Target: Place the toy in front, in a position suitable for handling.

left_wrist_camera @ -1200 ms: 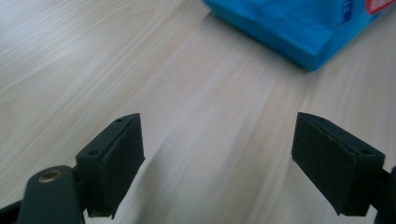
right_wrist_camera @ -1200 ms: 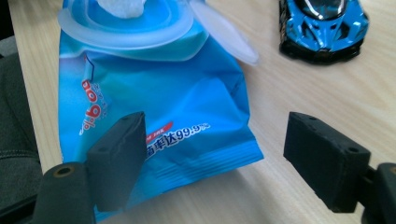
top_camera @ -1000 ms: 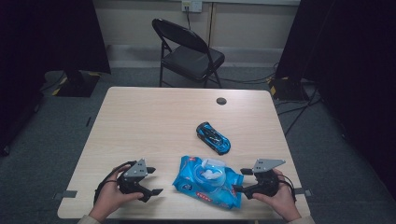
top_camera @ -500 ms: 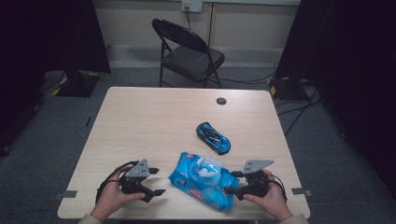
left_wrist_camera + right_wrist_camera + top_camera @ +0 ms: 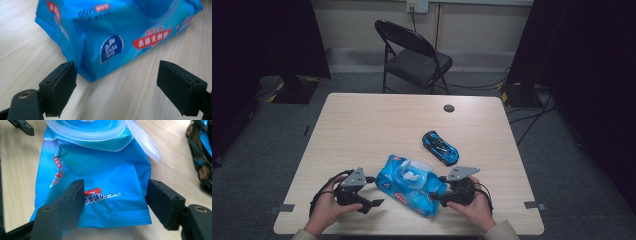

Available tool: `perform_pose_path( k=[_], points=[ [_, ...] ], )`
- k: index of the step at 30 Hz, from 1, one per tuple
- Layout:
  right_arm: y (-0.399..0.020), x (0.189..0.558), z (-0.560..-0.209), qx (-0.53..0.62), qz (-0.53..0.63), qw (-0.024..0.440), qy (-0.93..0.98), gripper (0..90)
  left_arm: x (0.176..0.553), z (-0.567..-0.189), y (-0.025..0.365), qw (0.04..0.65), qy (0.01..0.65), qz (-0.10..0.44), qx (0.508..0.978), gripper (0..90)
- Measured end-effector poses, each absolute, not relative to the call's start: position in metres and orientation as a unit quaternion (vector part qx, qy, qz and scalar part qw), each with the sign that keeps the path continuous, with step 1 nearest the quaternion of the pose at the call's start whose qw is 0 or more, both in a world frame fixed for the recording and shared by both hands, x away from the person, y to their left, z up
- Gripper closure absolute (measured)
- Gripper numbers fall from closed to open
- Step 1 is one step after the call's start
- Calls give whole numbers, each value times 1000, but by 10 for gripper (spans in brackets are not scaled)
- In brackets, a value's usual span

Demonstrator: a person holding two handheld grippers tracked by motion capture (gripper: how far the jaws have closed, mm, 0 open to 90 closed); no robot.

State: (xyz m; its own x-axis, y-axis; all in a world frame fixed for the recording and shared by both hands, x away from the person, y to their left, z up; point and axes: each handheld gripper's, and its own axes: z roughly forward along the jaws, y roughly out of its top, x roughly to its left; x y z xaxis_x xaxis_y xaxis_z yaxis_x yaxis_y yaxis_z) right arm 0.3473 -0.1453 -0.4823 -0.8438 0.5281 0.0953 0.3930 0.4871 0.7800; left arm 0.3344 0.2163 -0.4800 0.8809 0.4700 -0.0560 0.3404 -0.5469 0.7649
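Crinkly blue wipes pack [image 5: 411, 184], round translucent lid, woodgrain table [image 5: 377, 125]

I see the wipes pack [image 5: 411, 185] bright blue, lower centre of the high view, with red label patches carrying white print, a dark blue badge with white logo [image 5: 111, 48] in the left gripper view, and a translucent pale lid [image 5: 100, 130] with white tissue showing. Toy car [image 5: 440, 147] is blue over black, right of centre; gold wheel hubs in the right gripper view. Counter [image 5: 377, 125] is pale wood grain with a dark round plug [image 5: 449, 108]. My left gripper [image 5: 371, 204] and right gripper [image 5: 436, 197] are black with grey top plates. Chair [image 5: 414, 55] black, floor [image 5: 272, 145] grey.
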Motion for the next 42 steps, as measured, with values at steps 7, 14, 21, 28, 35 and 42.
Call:
perform_pose_path(
  k=[7, 14, 21, 28, 35, 42],
  points=[
    [-118, 358, -486, 272, 440, 77, 853, 321, 337, -471, 245, 433, 268, 74, 857, 202],
    [-93, 367, -488, 280, 446, 82, 846, 322, 334, -473, 239, 424, 260, 72, 865, 199],
    [-62, 377, -488, 284, 443, 95, 845, 327, 334, -477, 229, 410, 247, 67, 875, 199],
    [-35, 393, -488, 280, 443, 98, 846, 330, 335, -476, 228, 411, 249, 71, 874, 196],
    [-22, 405, -489, 284, 449, 86, 843, 299, 335, -475, 230, 411, 258, 85, 870, 194],
    [-57, 390, -482, 272, 437, 88, 853, 223, 335, -470, 229, 417, 257, 92, 867, 194]
  ],
)
